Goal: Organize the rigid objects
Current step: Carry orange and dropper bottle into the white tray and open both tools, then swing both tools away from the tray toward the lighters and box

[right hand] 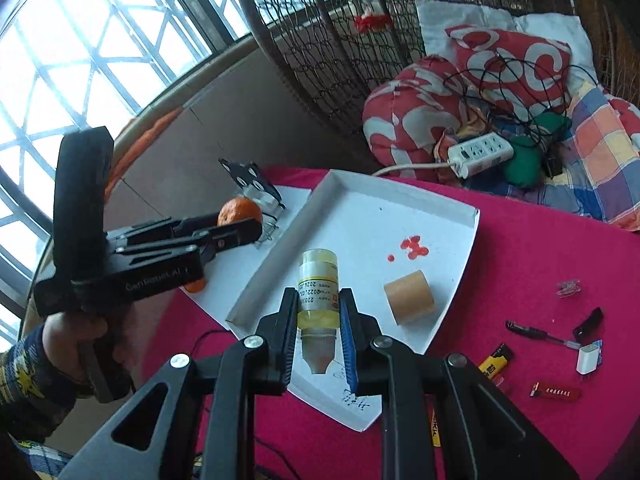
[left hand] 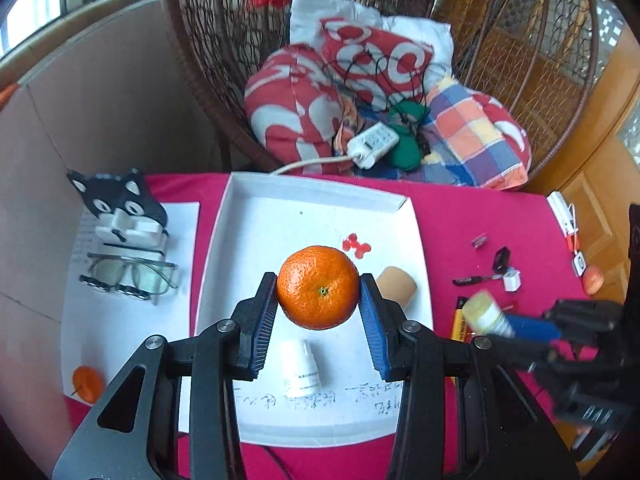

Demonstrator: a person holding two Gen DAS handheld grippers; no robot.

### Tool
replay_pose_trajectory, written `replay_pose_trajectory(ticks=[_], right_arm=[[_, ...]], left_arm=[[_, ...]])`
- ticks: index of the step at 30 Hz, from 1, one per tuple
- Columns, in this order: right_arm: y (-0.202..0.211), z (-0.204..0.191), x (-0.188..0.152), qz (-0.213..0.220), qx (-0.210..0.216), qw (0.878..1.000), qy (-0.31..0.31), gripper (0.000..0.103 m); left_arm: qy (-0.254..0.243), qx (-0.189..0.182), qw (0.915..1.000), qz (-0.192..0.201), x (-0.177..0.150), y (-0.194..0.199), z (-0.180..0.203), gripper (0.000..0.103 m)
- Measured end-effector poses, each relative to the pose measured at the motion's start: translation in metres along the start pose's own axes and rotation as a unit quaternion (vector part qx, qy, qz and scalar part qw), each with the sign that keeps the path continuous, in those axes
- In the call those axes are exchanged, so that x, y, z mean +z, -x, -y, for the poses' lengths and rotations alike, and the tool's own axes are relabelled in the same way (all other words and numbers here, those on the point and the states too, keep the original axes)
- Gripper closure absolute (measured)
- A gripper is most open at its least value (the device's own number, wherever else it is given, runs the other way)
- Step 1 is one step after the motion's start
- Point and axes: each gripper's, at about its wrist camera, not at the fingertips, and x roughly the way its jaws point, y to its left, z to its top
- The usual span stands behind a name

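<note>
My left gripper is shut on an orange and holds it above the white tray. In the right wrist view the left gripper and its orange hang left of the tray. My right gripper is shut on a small yellow medicine bottle over the tray's near part; it shows blurred at the right of the left wrist view. In the tray lie a tan cardboard roll and a small white bottle.
A cat-shaped holder and glasses sit on white paper at left, with a second orange near its front. On the red cloth at right lie a pen, a white charger, a lighter and small clips. A wicker chair with cushions stands behind.
</note>
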Motion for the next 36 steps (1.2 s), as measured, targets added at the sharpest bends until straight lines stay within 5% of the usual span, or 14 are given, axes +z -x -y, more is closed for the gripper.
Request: replay_pose_trajectory(ticks=[9,14,16,17,18,19,20,21,36], right_arm=[[-0.069,0.008,-0.023,-0.086,-0.043,0.995,-0.02,0.085],[-0.085,0.007,-0.021,-0.094,-0.047,0.994,-0.04,0.084],[-0.084,0.003,-0.022,-0.086,-0.051,0.994,-0.037,0.083],[-0.083,0.002,-0.022,-0.083,-0.052,0.995,-0.035,0.078],[-0.081,0.001,-0.023,-0.079,-0.057,0.995,-0.034,0.058],[-0.08,0.001,-0.023,-0.075,-0.06,0.995,-0.035,0.04],[-0.076,0.002,-0.023,-0.067,-0.061,0.995,-0.04,0.009],[-0.072,0.004,-0.024,-0.057,-0.061,0.995,-0.046,0.0],[-0.001,0.07,-0.039,0.03,-0.079,0.985,-0.151,0.0]], left_arm=[[0.025,0.008,0.9965,-0.079,-0.009,-0.066,-0.013,0.063],[0.028,0.026,0.9944,-0.099,-0.012,-0.077,-0.017,0.062],[0.039,0.027,0.9949,-0.089,-0.014,-0.075,-0.021,0.053],[0.047,0.029,0.9949,-0.084,-0.015,-0.074,-0.023,0.03],[0.053,0.035,0.995,-0.077,-0.016,-0.071,-0.025,0.012],[0.059,0.043,0.9952,-0.065,-0.016,-0.068,-0.028,0.009],[0.063,0.05,0.9952,-0.055,-0.017,-0.064,-0.029,0.009],[0.065,0.058,0.9948,-0.051,-0.016,-0.062,-0.03,0.009],[0.034,0.044,0.9983,-0.02,-0.029,-0.029,0.025,0.008]])
